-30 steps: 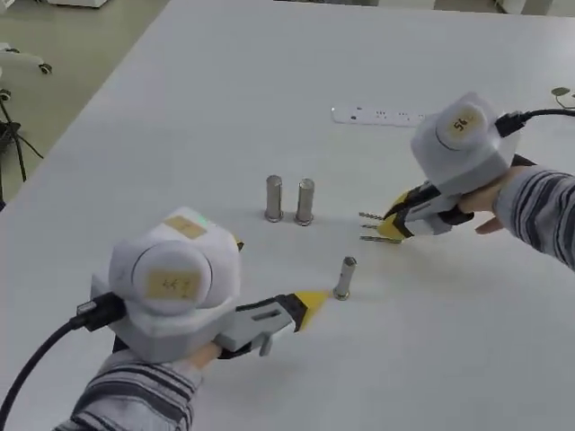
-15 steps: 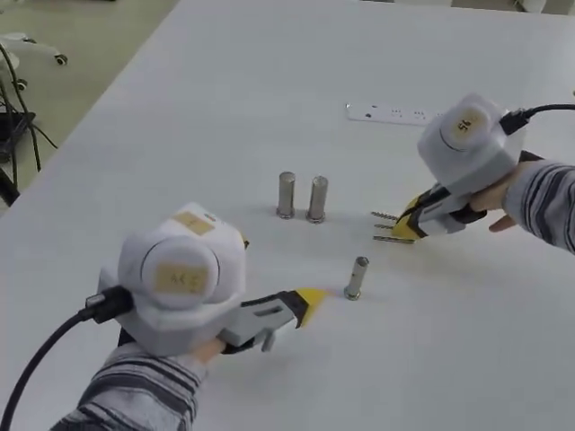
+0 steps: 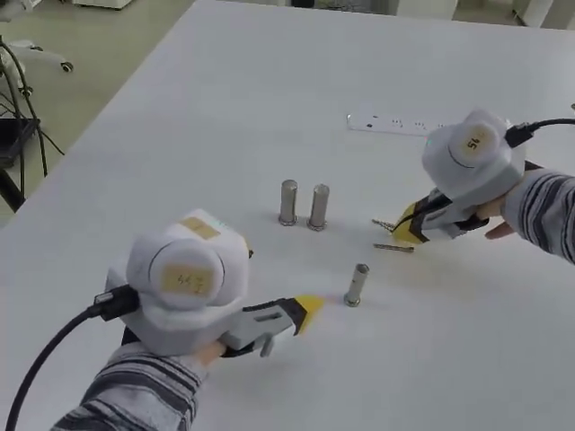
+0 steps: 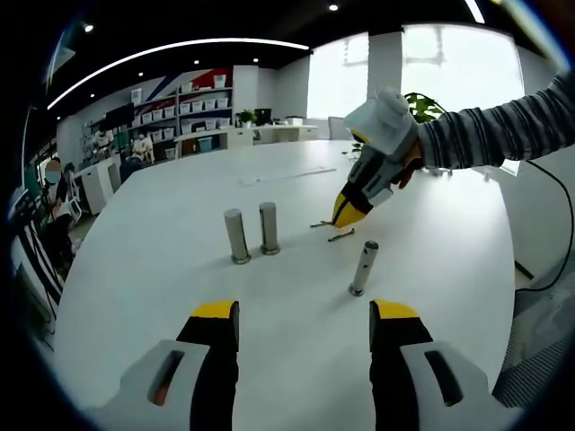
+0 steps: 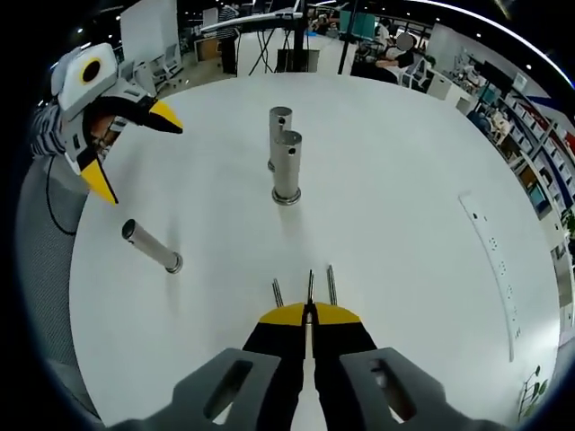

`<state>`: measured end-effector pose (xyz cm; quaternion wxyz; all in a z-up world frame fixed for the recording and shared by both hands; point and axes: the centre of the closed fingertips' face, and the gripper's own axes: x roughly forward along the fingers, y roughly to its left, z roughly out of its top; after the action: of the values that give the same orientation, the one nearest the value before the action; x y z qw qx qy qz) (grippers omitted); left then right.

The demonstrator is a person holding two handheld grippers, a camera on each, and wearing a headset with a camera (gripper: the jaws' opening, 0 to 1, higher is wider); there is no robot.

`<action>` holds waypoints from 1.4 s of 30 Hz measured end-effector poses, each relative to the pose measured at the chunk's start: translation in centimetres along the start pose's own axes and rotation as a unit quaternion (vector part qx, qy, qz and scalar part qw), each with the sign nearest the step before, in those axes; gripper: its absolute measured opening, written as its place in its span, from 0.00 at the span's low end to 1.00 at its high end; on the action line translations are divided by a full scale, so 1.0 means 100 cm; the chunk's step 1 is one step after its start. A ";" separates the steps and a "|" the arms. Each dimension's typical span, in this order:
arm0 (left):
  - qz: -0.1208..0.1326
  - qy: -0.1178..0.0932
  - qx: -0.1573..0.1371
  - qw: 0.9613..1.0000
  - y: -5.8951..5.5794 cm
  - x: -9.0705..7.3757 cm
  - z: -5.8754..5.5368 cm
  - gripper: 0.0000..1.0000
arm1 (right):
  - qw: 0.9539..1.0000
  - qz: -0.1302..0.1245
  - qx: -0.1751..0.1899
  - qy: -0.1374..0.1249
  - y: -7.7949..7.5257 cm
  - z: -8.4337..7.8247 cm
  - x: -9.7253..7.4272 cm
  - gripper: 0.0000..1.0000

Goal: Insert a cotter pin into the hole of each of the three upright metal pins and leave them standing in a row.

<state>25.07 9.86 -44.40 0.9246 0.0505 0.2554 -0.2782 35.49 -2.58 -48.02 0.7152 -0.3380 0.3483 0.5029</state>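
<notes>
Two upright metal pins (image 3: 287, 202) (image 3: 318, 206) stand side by side mid-table. A third pin (image 3: 357, 285) stands alone, nearer to me. My left gripper (image 3: 310, 305) is open just left of this third pin (image 4: 363, 268), which stands ahead of its right jaw. My right gripper (image 5: 308, 312) is shut, and the middle of three thin cotter pins (image 5: 310, 285) sticks out from between its tips. The other two cotter pins (image 5: 278, 292) (image 5: 331, 284) lie on either side. One cotter pin (image 3: 393, 247) lies on the table below the right gripper (image 3: 406, 230).
A white power strip (image 3: 395, 123) lies flat on the table beyond the right gripper. The white table (image 3: 225, 108) spreads wide around the pins. Its left edge drops to the floor, where chair legs (image 3: 18, 81) stand.
The whole view has shifted with my head. The right gripper's tip has drawn slightly away from the nearest loose cotter pin. The left gripper and the three metal pins hold their places.
</notes>
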 end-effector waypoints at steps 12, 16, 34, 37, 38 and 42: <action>-0.023 -0.015 0.011 1.000 -0.012 -0.002 0.021 0.50 | 0.994 -0.039 -0.099 -0.037 0.018 0.030 -0.037 0.00; -0.036 -0.020 0.014 0.999 -0.019 -0.004 0.030 0.47 | 0.989 -0.046 -0.135 -0.038 0.035 0.036 -0.049 0.00; -0.091 -0.036 -0.060 0.993 -0.043 -0.014 0.047 0.31 | 0.974 -0.036 -0.210 -0.075 0.101 0.066 -0.067 0.00; -0.099 -0.034 -0.071 0.992 -0.046 -0.016 0.047 0.28 | 0.972 -0.035 -0.218 -0.078 0.109 0.069 -0.068 0.00; -0.100 -0.033 -0.073 0.992 -0.047 -0.016 0.047 0.27 | 0.972 -0.035 -0.219 -0.080 0.111 0.070 -0.068 0.00; -0.109 -0.030 -0.090 0.989 -0.052 -0.018 0.045 0.21 | 0.970 -0.030 -0.223 -0.090 0.121 0.074 -0.070 0.00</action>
<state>23.03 5.32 -39.33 0.8966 -0.0695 0.2557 -0.3549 23.34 3.42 -39.90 0.6646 -0.4527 0.1511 0.5749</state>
